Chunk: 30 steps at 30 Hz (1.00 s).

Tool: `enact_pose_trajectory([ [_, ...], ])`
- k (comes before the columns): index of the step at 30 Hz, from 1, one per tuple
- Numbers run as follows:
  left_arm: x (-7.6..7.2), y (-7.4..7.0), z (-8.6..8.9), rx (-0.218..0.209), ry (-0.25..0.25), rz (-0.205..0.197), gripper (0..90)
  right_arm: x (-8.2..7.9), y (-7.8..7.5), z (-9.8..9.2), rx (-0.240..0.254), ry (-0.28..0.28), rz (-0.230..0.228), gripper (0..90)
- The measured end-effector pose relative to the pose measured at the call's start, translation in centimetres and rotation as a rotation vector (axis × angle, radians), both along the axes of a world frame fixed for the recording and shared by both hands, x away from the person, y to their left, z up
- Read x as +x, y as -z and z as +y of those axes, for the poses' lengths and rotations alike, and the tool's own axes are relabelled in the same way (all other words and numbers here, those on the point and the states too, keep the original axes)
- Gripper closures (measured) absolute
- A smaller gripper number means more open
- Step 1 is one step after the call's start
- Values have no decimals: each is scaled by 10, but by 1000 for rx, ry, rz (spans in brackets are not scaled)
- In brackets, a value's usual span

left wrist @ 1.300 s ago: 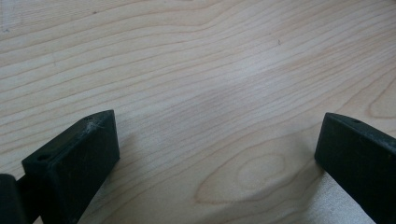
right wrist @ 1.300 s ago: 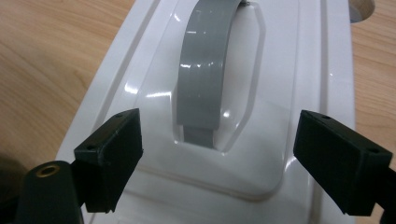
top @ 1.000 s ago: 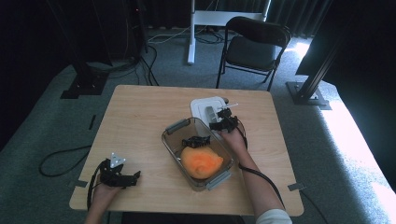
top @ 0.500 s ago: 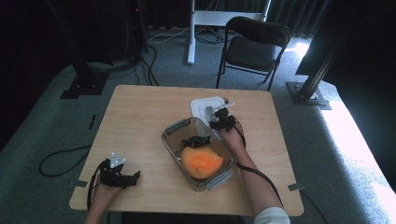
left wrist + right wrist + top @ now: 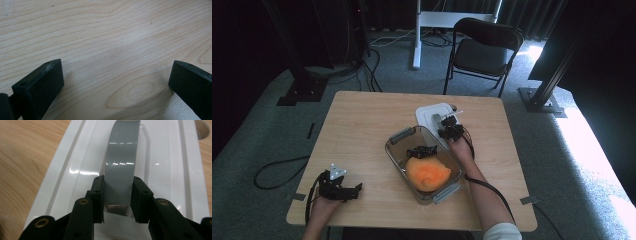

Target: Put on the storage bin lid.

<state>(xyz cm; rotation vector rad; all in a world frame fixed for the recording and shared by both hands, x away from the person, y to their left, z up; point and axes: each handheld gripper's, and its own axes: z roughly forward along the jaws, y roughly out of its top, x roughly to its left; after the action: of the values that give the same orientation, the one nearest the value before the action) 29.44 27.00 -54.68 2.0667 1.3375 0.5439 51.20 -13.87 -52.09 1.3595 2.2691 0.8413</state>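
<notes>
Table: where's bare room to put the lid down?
Widest free patch: far-left table, from the back edge to the left gripper, bordered right by the glass dish. A narrower strip runs along the right edge. Crowded: the middle, where the dish sits right by the white lid that the right gripper has closed on.
</notes>
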Motion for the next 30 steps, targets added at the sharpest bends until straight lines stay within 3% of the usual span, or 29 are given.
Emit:
enact_pose_trajectory([
  [21, 0, 0, 0, 3, -1, -1, 2, -21, -17, -32, 52, 8, -32, 674],
  [30, 0, 0, 0, 3, -2, -1, 2, -40, -33, -50, 67, 12, -65, 675],
])
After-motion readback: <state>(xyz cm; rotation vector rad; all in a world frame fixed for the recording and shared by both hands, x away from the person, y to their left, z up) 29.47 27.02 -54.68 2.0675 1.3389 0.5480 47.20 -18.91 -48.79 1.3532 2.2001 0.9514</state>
